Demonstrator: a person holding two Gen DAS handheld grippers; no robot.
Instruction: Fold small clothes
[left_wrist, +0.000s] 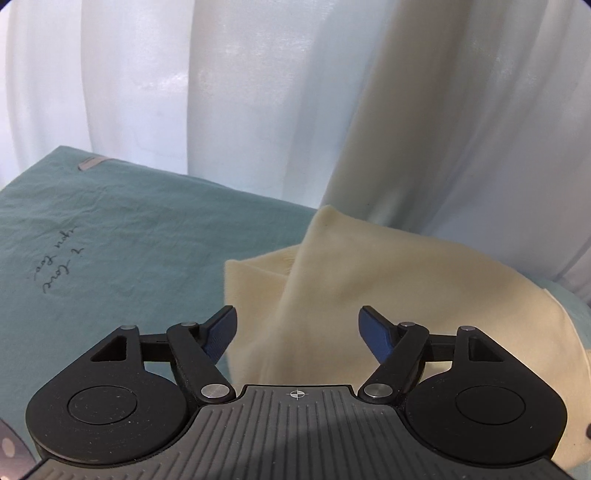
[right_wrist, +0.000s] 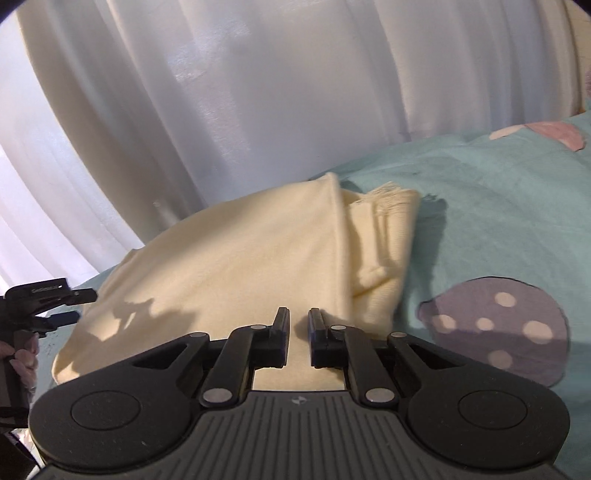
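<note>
A cream-yellow small garment (left_wrist: 388, 280) lies folded on a teal bed sheet (left_wrist: 110, 229). My left gripper (left_wrist: 297, 325) is open wide just above its near edge, blue pads apart, holding nothing. In the right wrist view the same garment (right_wrist: 236, 251) lies with a folded flap and a frayed edge at its right. My right gripper (right_wrist: 298, 325) hovers over the garment's near edge with its jaws close together and a narrow gap between them, nothing held. The left gripper (right_wrist: 55, 306) shows at the far left of that view.
White sheer curtains (left_wrist: 258, 92) hang right behind the bed. The sheet has handwriting print (left_wrist: 59, 269) and a purple spotted mushroom print (right_wrist: 495, 325). The bed edge runs along the curtains.
</note>
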